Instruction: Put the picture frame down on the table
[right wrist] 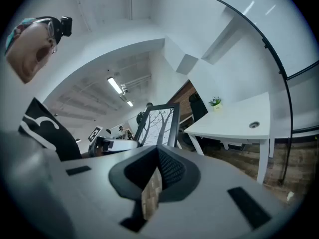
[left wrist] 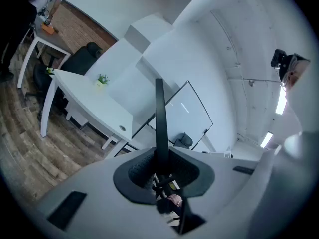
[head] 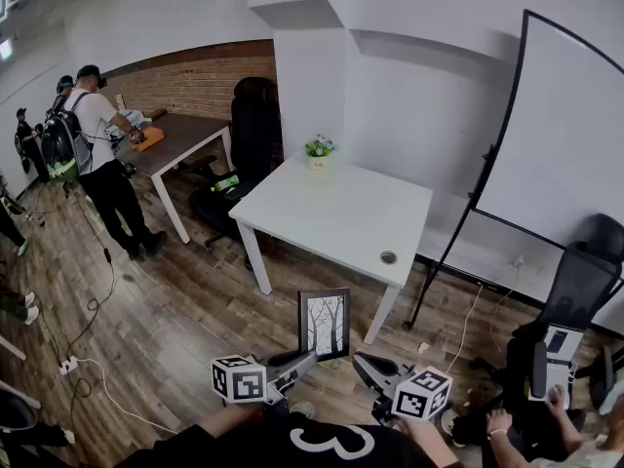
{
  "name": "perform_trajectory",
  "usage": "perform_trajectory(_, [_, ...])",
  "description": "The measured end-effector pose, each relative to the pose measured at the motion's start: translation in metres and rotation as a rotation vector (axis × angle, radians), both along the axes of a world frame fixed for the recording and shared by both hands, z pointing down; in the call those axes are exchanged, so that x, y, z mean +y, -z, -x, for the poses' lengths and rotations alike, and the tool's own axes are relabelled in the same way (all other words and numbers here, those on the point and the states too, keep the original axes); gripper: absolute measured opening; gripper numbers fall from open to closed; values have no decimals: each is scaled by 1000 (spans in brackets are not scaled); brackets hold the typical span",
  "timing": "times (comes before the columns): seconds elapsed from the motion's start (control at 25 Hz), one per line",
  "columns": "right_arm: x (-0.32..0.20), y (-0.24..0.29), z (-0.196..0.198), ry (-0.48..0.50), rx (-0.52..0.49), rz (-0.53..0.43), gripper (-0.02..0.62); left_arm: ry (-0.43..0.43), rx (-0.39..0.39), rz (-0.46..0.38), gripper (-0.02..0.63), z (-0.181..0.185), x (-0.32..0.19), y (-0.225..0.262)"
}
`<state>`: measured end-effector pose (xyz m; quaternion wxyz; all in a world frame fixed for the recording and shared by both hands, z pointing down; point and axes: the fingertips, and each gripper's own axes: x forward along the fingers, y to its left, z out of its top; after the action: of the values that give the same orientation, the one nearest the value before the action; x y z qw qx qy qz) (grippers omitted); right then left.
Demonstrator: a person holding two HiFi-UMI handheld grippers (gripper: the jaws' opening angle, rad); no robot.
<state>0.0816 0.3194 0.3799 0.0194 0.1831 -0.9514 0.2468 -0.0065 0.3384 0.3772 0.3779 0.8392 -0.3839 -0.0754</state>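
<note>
We hold the black-framed tree picture (head: 325,325) upright at lower centre, left tongs (head: 310,360) clenched on its edge, right tongs (head: 358,359) parted empty alongside, ready for the white rectangular surface (head: 331,213) above.

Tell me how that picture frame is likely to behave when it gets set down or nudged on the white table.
The picture frame looks stiff and fairly light: the left hand-held gripper holds it upright by its lower corner. Edge-on it is very thin, so stood upright it would probably tip at a nudge; laying it flat seems safer.
</note>
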Motion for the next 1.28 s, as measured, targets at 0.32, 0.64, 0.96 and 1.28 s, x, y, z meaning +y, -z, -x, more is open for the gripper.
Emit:
perform_trajectory(0.32, [0, -8, 13, 2, 2, 25, 23, 11, 13, 9, 80, 14, 0, -3])
perform_trajectory(0.64, [-11, -17, 16, -41, 1, 70, 23, -1, 41, 31, 80, 22, -10, -11])
perform_trajectory(0.96, [-41, -26, 39, -69, -19, 113, 23, -17, 56, 58, 80, 47, -42, -20])
perform_trajectory(1.28, [-89, -28, 69, -109, 3, 147, 23, -43, 81, 69, 80, 81, -94, -22])
